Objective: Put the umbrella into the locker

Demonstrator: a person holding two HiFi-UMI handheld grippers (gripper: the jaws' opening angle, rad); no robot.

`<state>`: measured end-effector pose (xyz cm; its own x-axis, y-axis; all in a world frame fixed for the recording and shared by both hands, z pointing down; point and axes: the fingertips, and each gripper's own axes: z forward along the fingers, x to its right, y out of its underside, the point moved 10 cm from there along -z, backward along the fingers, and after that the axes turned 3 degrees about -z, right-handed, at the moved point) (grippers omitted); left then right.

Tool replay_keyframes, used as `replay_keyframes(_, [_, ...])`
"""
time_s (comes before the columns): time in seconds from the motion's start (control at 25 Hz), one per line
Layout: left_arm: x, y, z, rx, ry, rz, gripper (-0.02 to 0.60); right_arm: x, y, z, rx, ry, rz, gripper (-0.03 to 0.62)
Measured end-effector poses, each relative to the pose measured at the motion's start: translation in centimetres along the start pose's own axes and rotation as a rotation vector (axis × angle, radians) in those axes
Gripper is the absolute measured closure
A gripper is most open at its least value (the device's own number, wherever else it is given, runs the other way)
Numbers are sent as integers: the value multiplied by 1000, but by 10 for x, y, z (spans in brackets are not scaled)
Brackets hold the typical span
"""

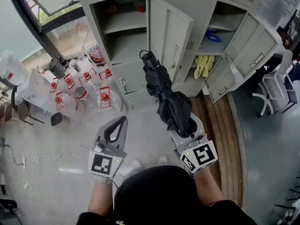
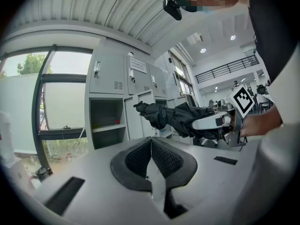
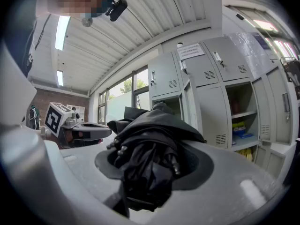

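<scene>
A folded black umbrella (image 1: 166, 95) is held level in my right gripper (image 1: 183, 125), which is shut on its canopy end; the handle (image 1: 147, 58) points toward the grey lockers (image 1: 140, 36). In the right gripper view the umbrella (image 3: 150, 158) fills the space between the jaws. The left gripper view shows the umbrella (image 2: 180, 117) off to the right. My left gripper (image 1: 118, 124) is shut with nothing in it, pads touching (image 2: 151, 159), to the left of the umbrella. One open locker compartment (image 1: 123, 29) with a shelf faces me, its door (image 1: 169, 34) swung wide.
More open lockers (image 1: 220, 29) at the right hold yellow gloves (image 1: 202, 65) and a blue item. Several water bottles with red caps (image 1: 82, 86) stand on the floor at the left by a window. A white chair (image 1: 274, 90) is at the far right. A cable (image 1: 42, 157) lies on the floor.
</scene>
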<state>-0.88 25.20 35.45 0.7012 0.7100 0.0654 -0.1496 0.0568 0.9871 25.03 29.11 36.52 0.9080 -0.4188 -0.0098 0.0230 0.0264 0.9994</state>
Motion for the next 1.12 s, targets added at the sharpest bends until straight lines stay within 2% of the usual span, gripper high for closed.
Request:
replay_keyframes(0.48, [33,4,33,-38,-41,-9,566,45,8,-12,40,-114,46,358])
replay_keyframes(0.68, [37,7,42,-65,-44,34,566,54,14,-3,27,-133,46,358])
replay_keyframes(0.88, [10,14,49,-67,-45,26,566,50,16,24,11,-144,31,358])
replay_keyframes(1.12, [-52,18,60,-60,-14,1,566,34,10,81,-1,-116,32,356])
